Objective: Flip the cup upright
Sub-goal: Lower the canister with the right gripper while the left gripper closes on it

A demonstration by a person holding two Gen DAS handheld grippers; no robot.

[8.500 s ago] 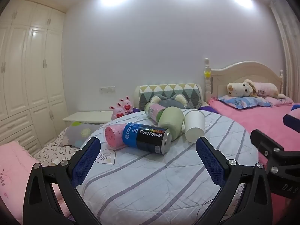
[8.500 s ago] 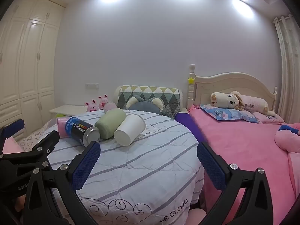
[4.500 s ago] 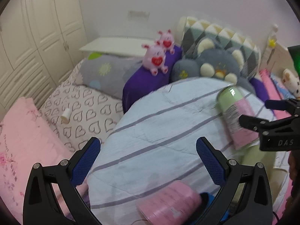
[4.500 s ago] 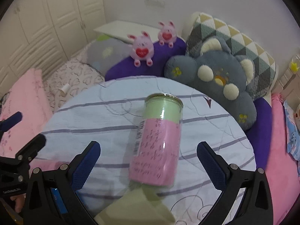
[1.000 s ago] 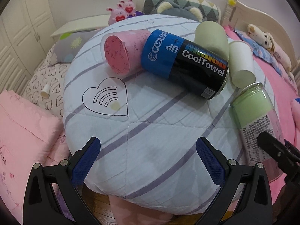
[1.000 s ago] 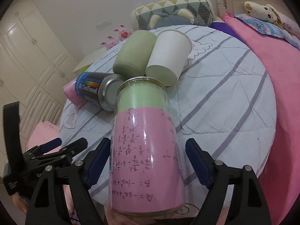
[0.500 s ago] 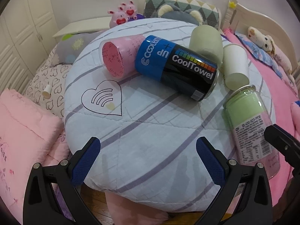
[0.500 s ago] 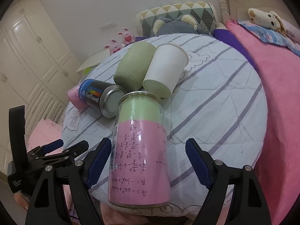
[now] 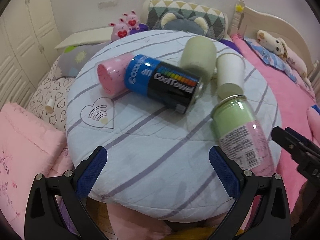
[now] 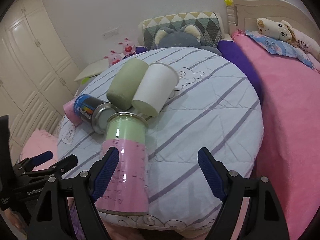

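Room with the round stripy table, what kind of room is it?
Most likely a bedroom: there is a bed with a pink blanket, a plush dog on the pillow, and tall cream wardrobes along the wall.

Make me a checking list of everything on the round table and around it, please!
Surface: round table under a pale blue quilt with purple stripes.
Job's things: green-and-pink clear cylindrical cup standing on end near the front edge; white paper cup, sage green cup and pink cup lying on their sides.
Clutter: blue-and-black CoolTowel can on its side against the pink cup.
Grippers: right gripper open, fingers beside the standing cup; left gripper open, holding nothing.
Cables: nothing seen.
Surroundings: pink bed, grey bear cushion, white wardrobe.
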